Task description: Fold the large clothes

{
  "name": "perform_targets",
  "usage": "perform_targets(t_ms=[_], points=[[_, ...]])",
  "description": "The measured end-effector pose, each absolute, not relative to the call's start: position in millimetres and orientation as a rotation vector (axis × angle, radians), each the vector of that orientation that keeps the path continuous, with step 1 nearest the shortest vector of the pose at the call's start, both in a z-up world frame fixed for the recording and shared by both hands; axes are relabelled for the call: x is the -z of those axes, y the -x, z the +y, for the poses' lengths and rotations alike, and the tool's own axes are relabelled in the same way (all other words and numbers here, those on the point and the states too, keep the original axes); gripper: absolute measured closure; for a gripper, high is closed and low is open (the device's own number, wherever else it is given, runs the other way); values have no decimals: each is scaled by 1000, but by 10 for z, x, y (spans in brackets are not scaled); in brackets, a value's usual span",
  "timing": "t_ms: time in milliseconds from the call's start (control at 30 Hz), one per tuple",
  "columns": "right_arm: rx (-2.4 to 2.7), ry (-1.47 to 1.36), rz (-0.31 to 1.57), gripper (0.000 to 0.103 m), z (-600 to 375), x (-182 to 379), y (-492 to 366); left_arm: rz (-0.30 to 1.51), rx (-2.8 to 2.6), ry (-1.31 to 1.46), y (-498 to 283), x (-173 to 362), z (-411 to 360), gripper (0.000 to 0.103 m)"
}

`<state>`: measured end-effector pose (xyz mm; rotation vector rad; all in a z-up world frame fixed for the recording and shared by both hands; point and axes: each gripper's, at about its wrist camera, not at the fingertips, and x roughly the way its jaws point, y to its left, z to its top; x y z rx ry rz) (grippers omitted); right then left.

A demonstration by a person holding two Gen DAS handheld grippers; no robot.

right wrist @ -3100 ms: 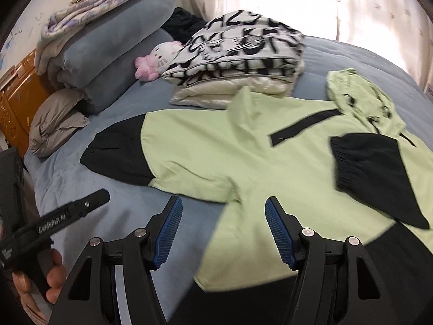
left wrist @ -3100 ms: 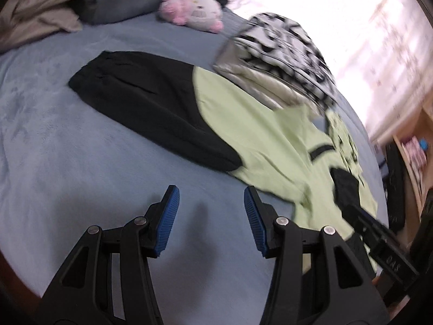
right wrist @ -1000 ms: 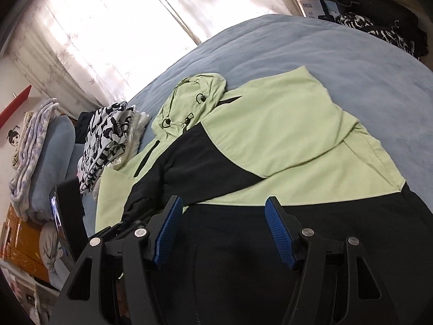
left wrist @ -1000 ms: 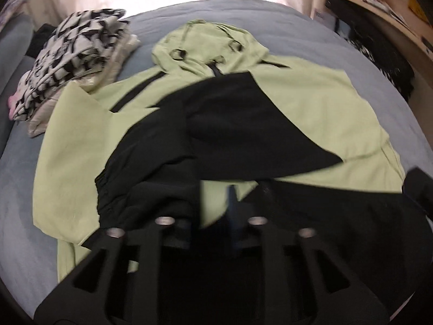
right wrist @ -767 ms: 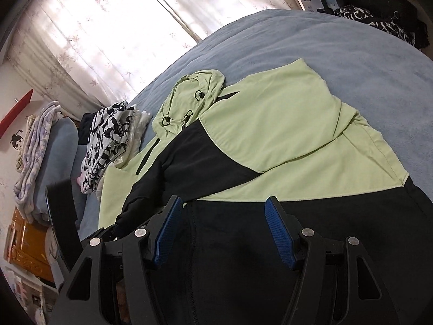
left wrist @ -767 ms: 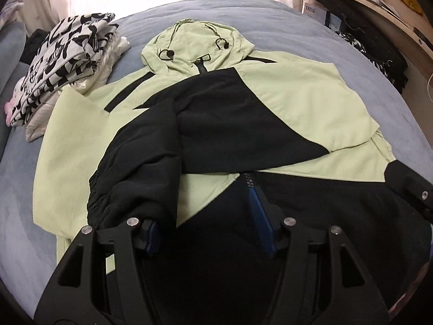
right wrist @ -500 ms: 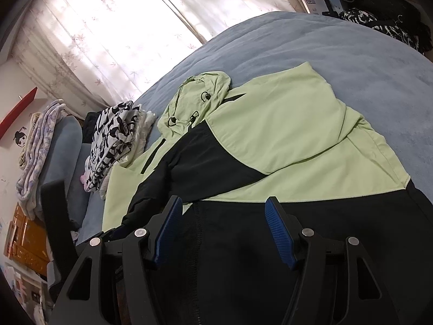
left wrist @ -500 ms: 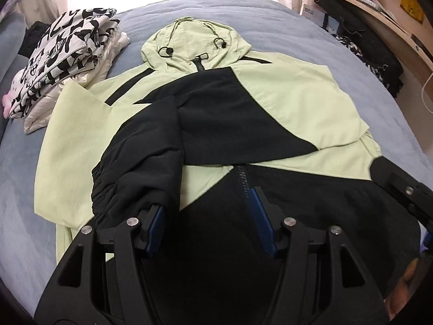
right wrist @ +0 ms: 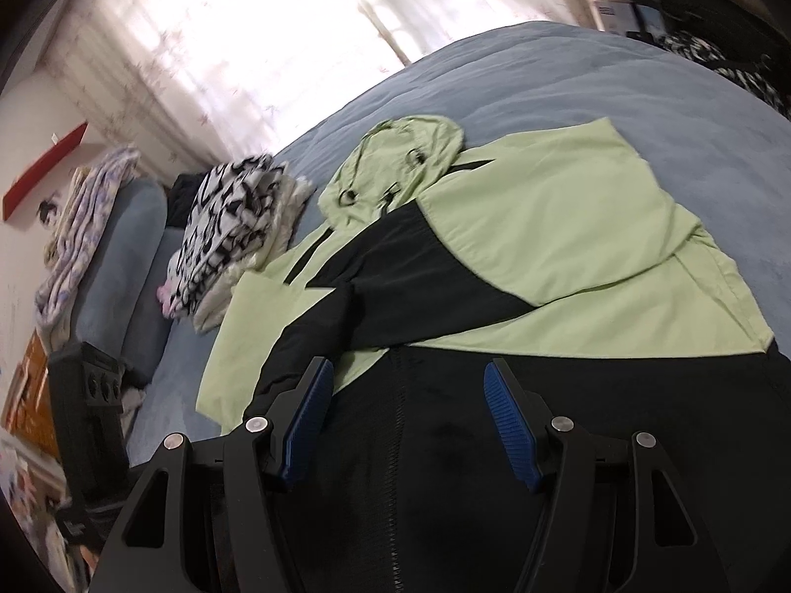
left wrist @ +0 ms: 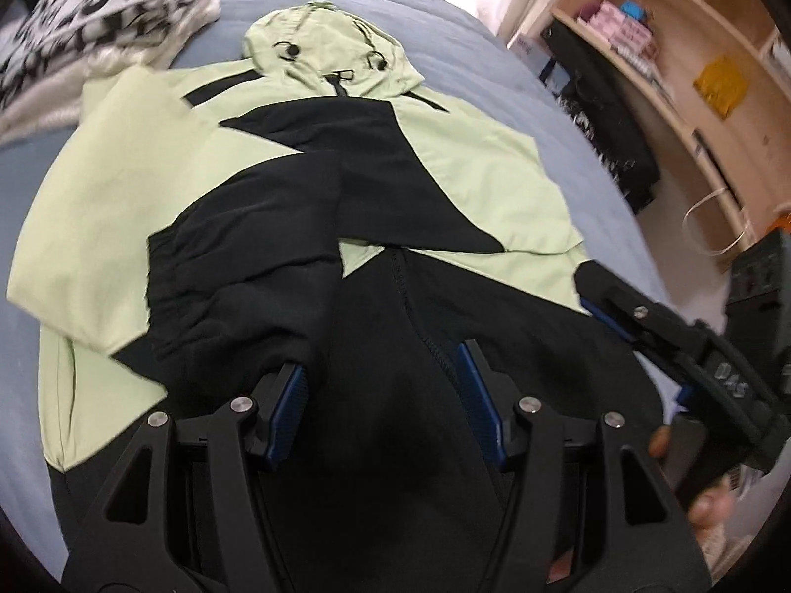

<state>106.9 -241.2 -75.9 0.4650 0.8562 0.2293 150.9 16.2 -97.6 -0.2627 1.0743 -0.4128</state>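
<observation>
Jacket [left wrist: 306, 158] runs lengthwise away from you, hood far, black hem probably under both claws. Left claw [left wrist: 383, 410] and right claw [right wrist: 410, 425] gape apart, empty.

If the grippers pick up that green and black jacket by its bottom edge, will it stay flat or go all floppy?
Probably floppy: the jacket lies limp and creased on the bed, with both sleeves already folded across it. It looks thin, so likely light. The fabric seems smooth, so it might slip between open fingers.
</observation>
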Motion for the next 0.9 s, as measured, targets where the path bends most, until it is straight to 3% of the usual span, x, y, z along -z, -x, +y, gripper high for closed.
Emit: perform_targets(t_ms=[433, 833, 900], points=[[-463, -88, 968, 38, -1204, 861, -1272, 1031, 258, 310, -1087, 1093, 1017, 48], [-547, 346, 1053, 38, -302, 1320, -1376, 1002, 168, 392, -940, 1203, 1605, 48], [-528, 408, 1034, 52, -230, 1374, -1386, 1002, 162, 401, -929, 1209, 1650, 48]])
